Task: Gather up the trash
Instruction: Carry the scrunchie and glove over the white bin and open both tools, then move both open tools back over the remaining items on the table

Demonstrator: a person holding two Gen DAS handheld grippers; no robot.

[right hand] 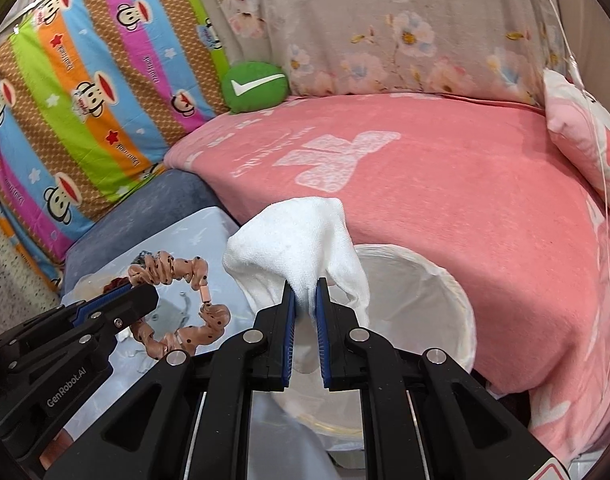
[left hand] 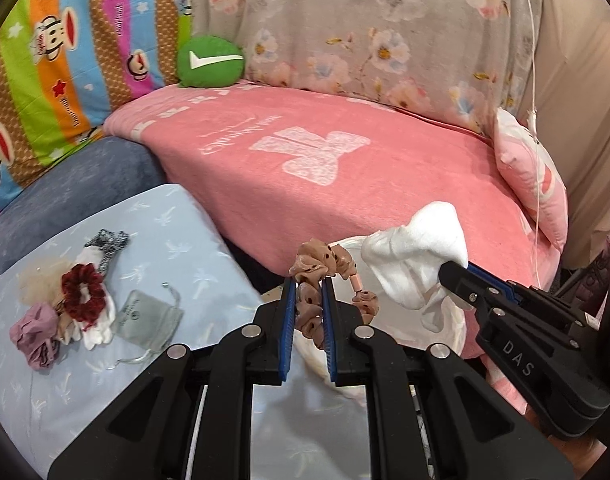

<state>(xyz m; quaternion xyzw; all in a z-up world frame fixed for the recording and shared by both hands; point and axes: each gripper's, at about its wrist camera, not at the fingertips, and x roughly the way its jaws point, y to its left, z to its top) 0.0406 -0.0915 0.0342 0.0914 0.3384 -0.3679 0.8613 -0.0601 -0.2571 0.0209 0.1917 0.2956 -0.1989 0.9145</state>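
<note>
The left gripper (left hand: 309, 280) had its jaws nearly closed, pinching a tan dotted scrunchie (left hand: 321, 280) between the blue pads; most of its loop hung free at 1 o'clock of the jaws. The right gripper (right hand: 305, 284) had its jaws closed almost fully on a white cloth (right hand: 297, 236), which bunched up above the pads and draped down both sides.

In the right wrist view, a white bin (right hand: 437, 300) stood open just beyond and below the cloth, toward 3 o'clock, against the edge of a pink blanket (right hand: 445, 188). In the left wrist view, the cloth and the right gripper sat at 3 o'clock of the scrunchie, close but apart.

At 9 o'clock of the left gripper, on a pale blue cushion (left hand: 185, 236), lay a pile: a red scrunchie (left hand: 83, 292), a mauve scrunchie (left hand: 33, 332), white socks (left hand: 99, 328) and a grey pouch (left hand: 149, 320). A green ball (left hand: 211, 62) rested at the blanket's far corner, around 11 o'clock.
</note>
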